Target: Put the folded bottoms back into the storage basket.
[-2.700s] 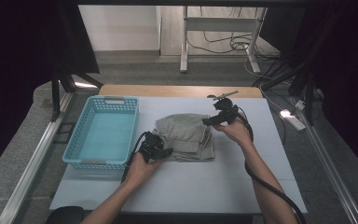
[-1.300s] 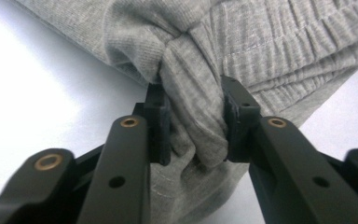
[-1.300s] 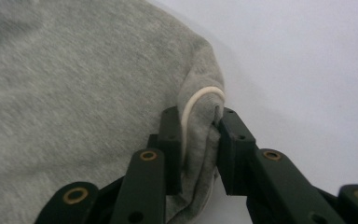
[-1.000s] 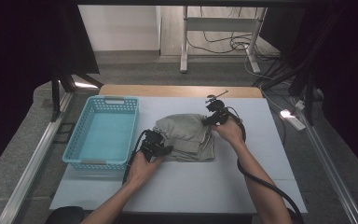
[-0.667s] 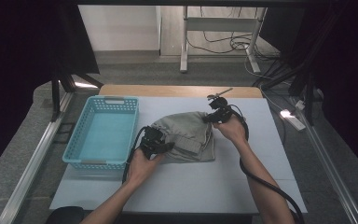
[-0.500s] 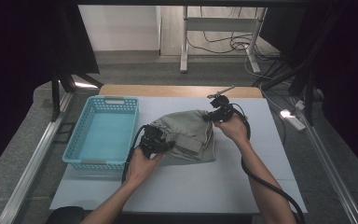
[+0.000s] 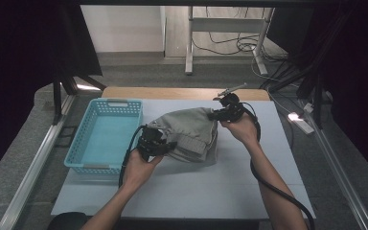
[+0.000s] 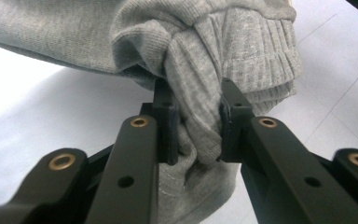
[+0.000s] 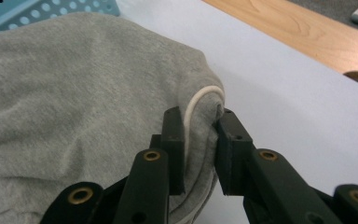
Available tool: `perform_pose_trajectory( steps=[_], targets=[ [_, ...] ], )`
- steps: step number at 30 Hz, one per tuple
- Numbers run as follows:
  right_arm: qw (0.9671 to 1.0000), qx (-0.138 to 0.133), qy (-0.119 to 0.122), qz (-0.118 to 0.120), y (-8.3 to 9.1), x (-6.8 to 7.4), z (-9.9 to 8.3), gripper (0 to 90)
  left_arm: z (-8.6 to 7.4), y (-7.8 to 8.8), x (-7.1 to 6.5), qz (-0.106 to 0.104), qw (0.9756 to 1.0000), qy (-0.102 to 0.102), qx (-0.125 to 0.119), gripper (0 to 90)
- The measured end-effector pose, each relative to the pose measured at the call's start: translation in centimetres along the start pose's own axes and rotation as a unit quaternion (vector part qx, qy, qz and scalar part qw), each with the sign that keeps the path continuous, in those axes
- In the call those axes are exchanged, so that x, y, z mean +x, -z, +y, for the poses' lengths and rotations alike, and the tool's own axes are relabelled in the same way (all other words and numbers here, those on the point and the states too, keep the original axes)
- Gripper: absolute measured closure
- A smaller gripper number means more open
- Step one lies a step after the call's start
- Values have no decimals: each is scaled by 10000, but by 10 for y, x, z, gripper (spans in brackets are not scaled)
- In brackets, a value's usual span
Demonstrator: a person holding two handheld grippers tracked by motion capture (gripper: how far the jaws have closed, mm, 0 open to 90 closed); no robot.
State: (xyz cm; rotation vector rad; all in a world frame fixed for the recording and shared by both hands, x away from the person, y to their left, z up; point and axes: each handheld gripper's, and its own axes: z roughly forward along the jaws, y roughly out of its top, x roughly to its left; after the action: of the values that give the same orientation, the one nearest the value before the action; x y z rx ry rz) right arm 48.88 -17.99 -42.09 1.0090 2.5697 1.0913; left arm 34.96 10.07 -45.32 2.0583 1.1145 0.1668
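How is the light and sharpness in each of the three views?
High view: dark surround, table evenly lit, bright spot at right. Left gripper view: grey sweatshirt sharp, table glare at left. Right gripper view: sweatshirt softly blurred, near jaws darker.

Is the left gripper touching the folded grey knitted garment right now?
Touching. In the left gripper view, the left gripper has both black jaws pressed against a bunched fold of the grey knitted garment, with the cloth pinched between the pads.
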Motion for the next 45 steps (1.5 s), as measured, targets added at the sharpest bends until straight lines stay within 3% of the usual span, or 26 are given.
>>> perform_pose_trajectory(
  steps=[9, 19, 28, 38, 45],
  targets=[
    [9995, -251, 165, 33, 7, 15, 8, 752, 1, 20, 4, 66, 9999, -48, -89, 729],
    [9984, -459, 255, 210, 12, 30, 16, 751, -1, 42, 16, -41, 9999, -26, -163, 730],
    [9976, -446, 465, 268, 8, 41, 20, 750, -6, 54, 23, -68, 9999, -29, -75, 729],
    [9964, -607, 438, 405, 9, 53, 31, 752, -9, 75, 31, 5, 9999, -35, -138, 730],
    [9951, -663, 565, 476, -1, 68, 42, 751, -15, 92, 42, 52, 9998, 39, -197, 730]
  ],
)
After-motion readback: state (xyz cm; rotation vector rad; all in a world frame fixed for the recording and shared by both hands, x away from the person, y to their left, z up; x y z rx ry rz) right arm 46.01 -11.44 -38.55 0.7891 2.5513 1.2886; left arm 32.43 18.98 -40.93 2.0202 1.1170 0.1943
